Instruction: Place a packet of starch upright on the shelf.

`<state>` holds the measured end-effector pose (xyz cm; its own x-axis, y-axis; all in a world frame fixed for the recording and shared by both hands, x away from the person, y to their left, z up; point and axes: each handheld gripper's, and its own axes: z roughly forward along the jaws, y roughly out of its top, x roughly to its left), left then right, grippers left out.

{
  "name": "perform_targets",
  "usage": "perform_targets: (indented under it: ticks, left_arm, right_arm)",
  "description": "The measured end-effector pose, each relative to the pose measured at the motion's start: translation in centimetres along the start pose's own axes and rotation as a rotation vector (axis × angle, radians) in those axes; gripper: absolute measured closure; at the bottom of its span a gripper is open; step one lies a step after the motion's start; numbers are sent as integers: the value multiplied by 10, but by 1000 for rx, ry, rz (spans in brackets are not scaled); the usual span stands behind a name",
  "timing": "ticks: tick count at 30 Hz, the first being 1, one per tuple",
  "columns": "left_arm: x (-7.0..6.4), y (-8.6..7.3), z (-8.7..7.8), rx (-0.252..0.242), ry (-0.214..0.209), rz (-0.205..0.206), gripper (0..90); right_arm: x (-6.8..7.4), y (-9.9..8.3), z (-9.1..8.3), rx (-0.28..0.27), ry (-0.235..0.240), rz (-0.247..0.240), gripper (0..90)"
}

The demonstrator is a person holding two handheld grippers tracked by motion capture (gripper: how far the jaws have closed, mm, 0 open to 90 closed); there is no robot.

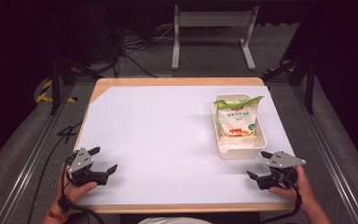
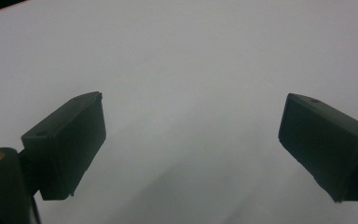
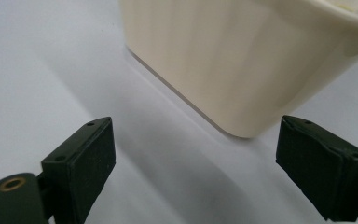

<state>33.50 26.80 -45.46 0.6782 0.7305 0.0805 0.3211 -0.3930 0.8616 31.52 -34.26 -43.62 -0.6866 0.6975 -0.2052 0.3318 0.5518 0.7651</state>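
Counter (image 1: 158, 135): wooden top covered by a white sheet, seen from above; dark floor, cables and a grey metal frame lie beyond its far edge.
Tray (image 1: 240, 150): cream plastic, rectangular, on the right half of the counter, nearer the right edge than the middle.
Bag (image 1: 236, 119): white snack packet with a green top edge, lying inside the tray, its top propped against the far wall.
Writing on bag: a small red logo near the top, a line of dark characters below it and an orange and red picture at the bottom; all too small to read.
Left gripper (image 1: 105, 160): held in the person's left hand at the near left corner, jaws wide apart, nothing between them.
Right gripper (image 1: 259, 164): held in the right hand just beside the tray's near end, jaws wide apart and empty; its own view shows the tray's cream wall (image 3: 223, 60) close ahead.
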Motion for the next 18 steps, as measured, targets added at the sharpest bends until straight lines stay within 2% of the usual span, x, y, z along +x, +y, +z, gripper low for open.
perform_targets:
  ticks: [6,9,14,18]
  left_arm:
    - [2,0,1,6,1,-9,77]
    - [2,0,1,4,-13,-16,81]
    - [3,0,0,2,-11,-13,79]
    - [1,0,1,17,-31,0,99]
  right_arm:
    - [0,0,-1,0,-1,3,115]
    - [0,0,-1,-1,-4,3,115]
    - [1,0,0,2,-4,-2,115]
    - [0,0,0,-1,-1,1,115]
